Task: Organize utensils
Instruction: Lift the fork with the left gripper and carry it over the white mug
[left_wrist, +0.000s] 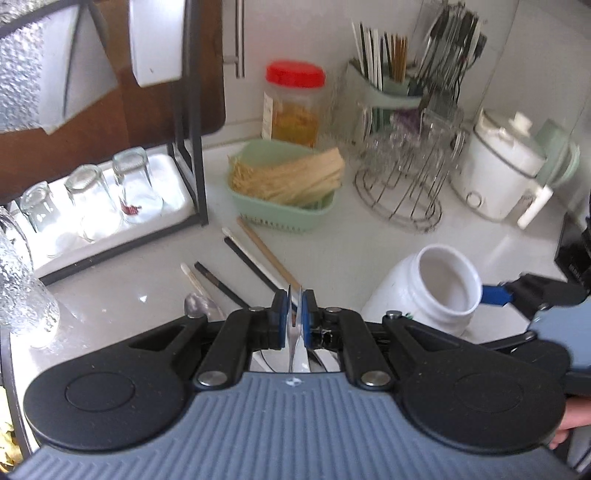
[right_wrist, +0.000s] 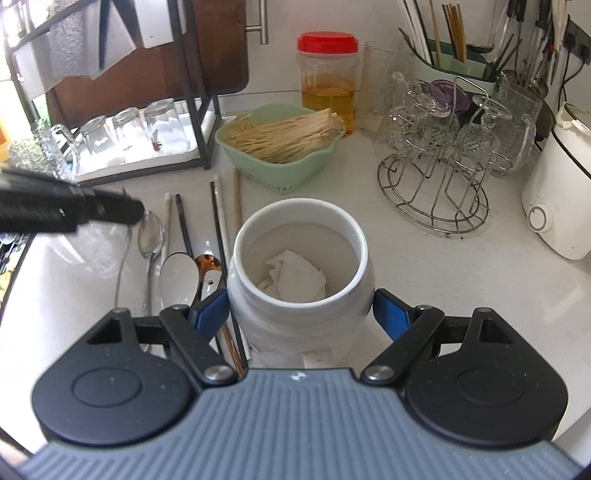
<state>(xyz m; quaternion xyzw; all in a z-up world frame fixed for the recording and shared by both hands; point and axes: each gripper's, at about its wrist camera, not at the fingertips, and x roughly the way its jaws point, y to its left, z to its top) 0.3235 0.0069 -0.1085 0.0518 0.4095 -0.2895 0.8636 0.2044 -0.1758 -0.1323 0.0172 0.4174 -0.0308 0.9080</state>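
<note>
My left gripper (left_wrist: 295, 299) is shut on a thin metal utensil (left_wrist: 295, 332), apparently a fork, and holds it above the counter. Under it lie several chopsticks (left_wrist: 251, 258) and a metal spoon (left_wrist: 195, 306). In the right wrist view the left gripper (right_wrist: 110, 208) hangs at the left over a metal spoon (right_wrist: 151, 236), a white ceramic spoon (right_wrist: 177, 273), a copper spoon (right_wrist: 208, 262) and chopsticks (right_wrist: 218, 221). My right gripper (right_wrist: 299, 310) is shut on a white ceramic jar (right_wrist: 280, 332) with crumpled paper (right_wrist: 295, 277) inside. The jar (left_wrist: 417, 291) stands right of the left gripper.
A green basket (right_wrist: 280, 162) of straw-like sticks sits behind the chopsticks, with a red-lidded jar (right_wrist: 328, 85) beyond it. A wire rack (right_wrist: 436, 192) of glasses and a white appliance (right_wrist: 554, 206) stand at the right. A black dish rack (right_wrist: 192, 110) with upturned glasses is at the left.
</note>
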